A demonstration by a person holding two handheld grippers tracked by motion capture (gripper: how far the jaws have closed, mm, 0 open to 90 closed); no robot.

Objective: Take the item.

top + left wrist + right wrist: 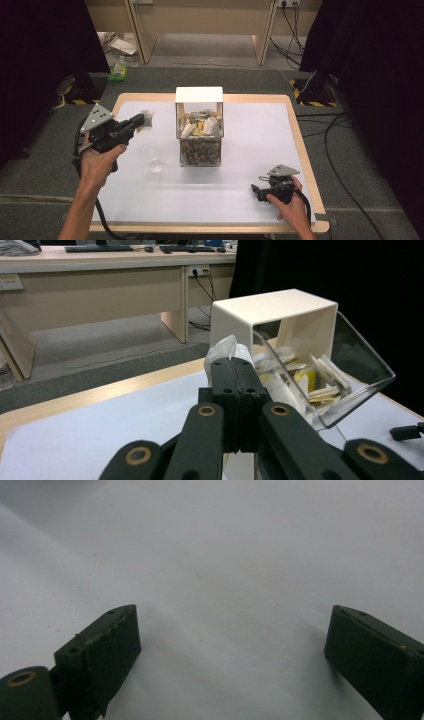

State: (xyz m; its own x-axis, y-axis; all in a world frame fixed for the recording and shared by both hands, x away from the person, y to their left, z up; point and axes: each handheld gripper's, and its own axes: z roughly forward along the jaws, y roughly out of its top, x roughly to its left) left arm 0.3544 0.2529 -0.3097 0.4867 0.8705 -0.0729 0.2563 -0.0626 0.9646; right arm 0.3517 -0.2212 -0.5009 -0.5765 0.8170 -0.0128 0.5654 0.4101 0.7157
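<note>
The left gripper point(141, 121) pinches a pale sachet point(147, 119) near the table's point(300, 150) far-left corner; the right gripper point(256, 190) rests wide open near its front-right corner.

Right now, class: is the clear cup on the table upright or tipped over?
Upright. In the high view the clear cup stands on its base on the white table cover, rim facing up.
</note>
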